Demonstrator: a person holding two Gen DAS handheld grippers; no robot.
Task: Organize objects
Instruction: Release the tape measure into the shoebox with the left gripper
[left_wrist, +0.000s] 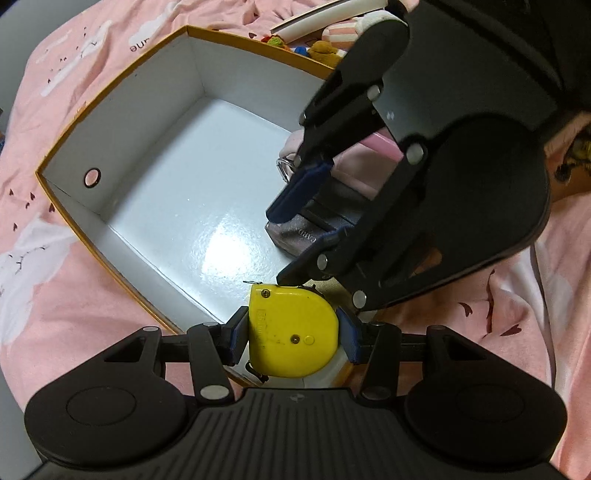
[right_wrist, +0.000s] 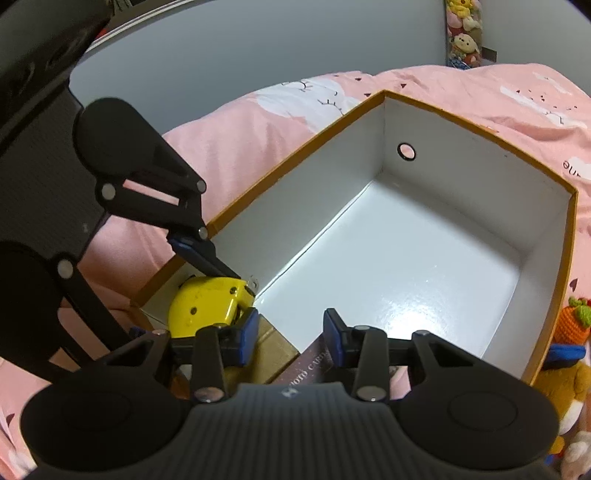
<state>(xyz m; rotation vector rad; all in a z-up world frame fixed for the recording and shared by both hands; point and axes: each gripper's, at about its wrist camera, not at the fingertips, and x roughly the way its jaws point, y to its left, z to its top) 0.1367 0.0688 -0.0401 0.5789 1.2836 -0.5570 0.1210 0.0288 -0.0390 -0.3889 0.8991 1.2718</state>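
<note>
Pink bedding surrounds our white-lined cardboard box; left tongs clamp the rigid, smooth yellow tape measure by its flat sides (likely weighty), right tongs part-open, empty.

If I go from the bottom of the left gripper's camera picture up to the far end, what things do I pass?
Yellow tape measure in the left gripper → shiny white box floor → box's orange rim → small toys on the pink blanket.
</note>
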